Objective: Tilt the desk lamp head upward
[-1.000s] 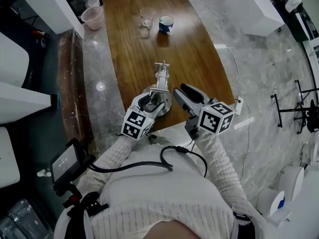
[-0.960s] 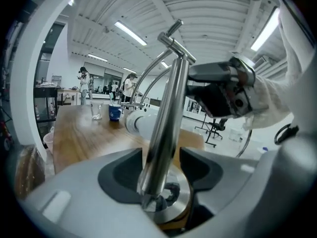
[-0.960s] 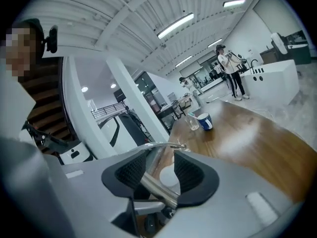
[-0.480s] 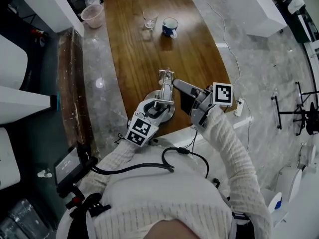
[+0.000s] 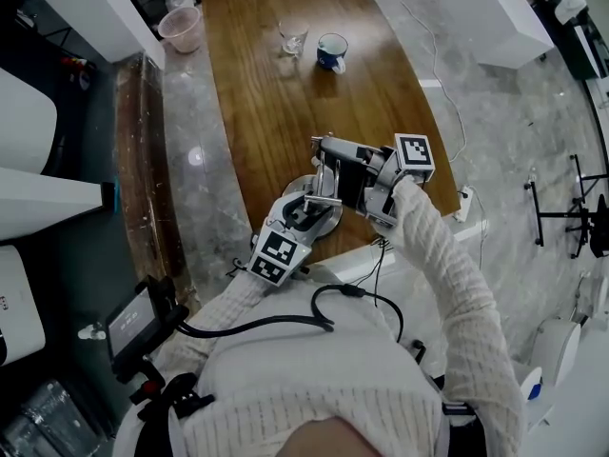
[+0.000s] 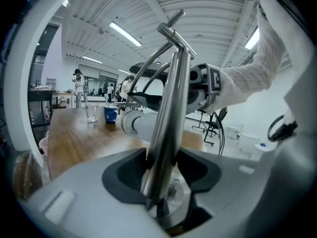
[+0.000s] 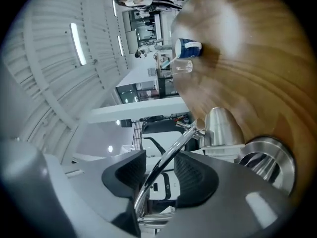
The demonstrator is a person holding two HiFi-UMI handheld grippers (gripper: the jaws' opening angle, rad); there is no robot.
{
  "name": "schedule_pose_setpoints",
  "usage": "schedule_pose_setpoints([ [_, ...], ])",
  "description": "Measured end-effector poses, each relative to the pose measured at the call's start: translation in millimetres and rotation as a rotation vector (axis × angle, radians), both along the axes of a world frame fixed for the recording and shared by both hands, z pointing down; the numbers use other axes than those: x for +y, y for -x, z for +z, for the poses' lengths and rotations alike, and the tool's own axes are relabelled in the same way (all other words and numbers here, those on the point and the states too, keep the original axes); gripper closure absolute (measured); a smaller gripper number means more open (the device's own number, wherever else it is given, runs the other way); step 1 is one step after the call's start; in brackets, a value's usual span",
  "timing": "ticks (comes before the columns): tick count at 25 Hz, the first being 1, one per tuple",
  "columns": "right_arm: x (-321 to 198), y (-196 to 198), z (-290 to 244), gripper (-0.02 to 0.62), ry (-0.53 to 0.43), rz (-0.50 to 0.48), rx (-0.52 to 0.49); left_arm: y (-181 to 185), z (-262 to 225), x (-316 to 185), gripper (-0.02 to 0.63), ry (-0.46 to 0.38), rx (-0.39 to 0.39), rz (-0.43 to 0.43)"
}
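A metal desk lamp stands on a round base near the front edge of the wooden table. My left gripper is shut on the lamp's upright pole just above the base. My right gripper is turned on its side at the top of the lamp. The thin curved upper arm runs between its jaws, which are closing, with gaps still showing on both sides. The cone-shaped lamp head hangs beyond the jaws, pointing down at the table.
A blue mug and a clear glass stand at the table's far end. A pink cup sits on the stone ledge at the left. A white cable trails over the floor at the right.
My right gripper has swung left from beside the base to the lamp's upper arm and rolled onto its side. The left gripper has stayed on the pole.
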State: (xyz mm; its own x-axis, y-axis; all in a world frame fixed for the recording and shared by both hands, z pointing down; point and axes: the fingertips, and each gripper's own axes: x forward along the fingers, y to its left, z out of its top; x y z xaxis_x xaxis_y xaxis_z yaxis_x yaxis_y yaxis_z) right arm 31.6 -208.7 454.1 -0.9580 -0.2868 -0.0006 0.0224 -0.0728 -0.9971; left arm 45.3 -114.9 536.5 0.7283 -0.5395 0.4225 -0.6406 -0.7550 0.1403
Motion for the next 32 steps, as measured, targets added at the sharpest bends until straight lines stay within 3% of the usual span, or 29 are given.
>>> schedule_pose_setpoints([
  [1,-1,2,3,0.457,0.007,-0.015,0.008,0,0,0,0.411,-0.001,-0.001,0.001],
  [7,-1,6,5,0.46,-0.023,-0.071,0.002,0,2,0,0.411,-0.004,-0.014,0.002],
  [15,-2,9,0,0.443,-0.192,-0.137,0.116,1,5,-2,0.414,-0.004,-0.067,-0.002],
  [22,-6,10,-10,0.442,-0.294,-0.147,0.172,1,7,-3,0.414,0.014,-0.059,-0.018],
  [26,-8,12,-36,0.442,-0.455,-0.153,0.187,0,9,-3,0.414,0.02,-0.059,-0.023],
  [32,-2,16,-83,0.448,-0.84,-0.176,0.33,3,10,-4,0.414,0.022,-0.062,-0.025],
])
